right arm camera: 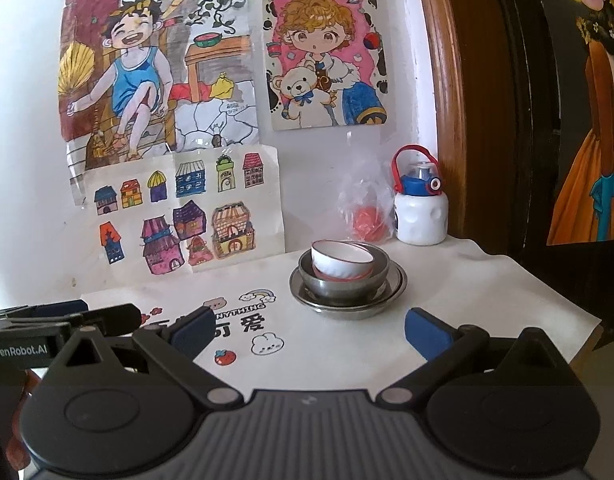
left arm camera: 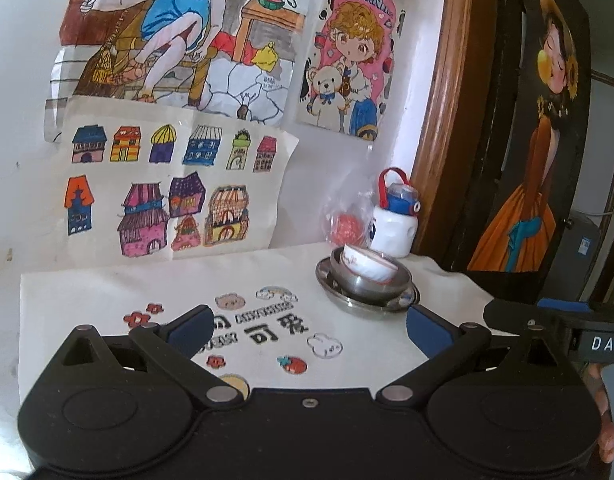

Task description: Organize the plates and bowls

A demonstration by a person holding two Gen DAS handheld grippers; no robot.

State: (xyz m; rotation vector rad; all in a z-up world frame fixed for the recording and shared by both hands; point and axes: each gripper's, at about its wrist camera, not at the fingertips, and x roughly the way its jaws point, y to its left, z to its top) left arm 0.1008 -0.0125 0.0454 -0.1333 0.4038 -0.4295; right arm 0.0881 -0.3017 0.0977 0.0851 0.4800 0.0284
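I see the white wall (right arm camera: 35, 160) filling the far side, covered with taped-up coloured drawings (right arm camera: 155, 76), and at the right a brown wooden door frame (right arm camera: 447, 92) with a dark painting of a figure in an orange dress (left arm camera: 547, 132) beyond it. Below them lies the white tablecloth (right arm camera: 487, 300), printed with cartoon stickers and lettering near its middle. I hold my left gripper (left arm camera: 309, 326) low over the near part of the cloth, its blue-padded fingers spread wide with nothing between them; my right gripper (right arm camera: 307, 330) sits just beside it, equally wide and empty, and each one shows at the edge of the other's view. The stack I am sorting stands far and to the right on the cloth: a steel plate (right arm camera: 381, 302) at the bottom, a steel bowl (right arm camera: 339, 286) resting in it, and a white ceramic bowl (right arm camera: 341, 260) tilted inside that. Behind the stack, against the wall, stands a white water bottle (right arm camera: 421, 218) with a blue cap and red handle, and just left of it a clear plastic bag (right arm camera: 363, 208) holding something red.
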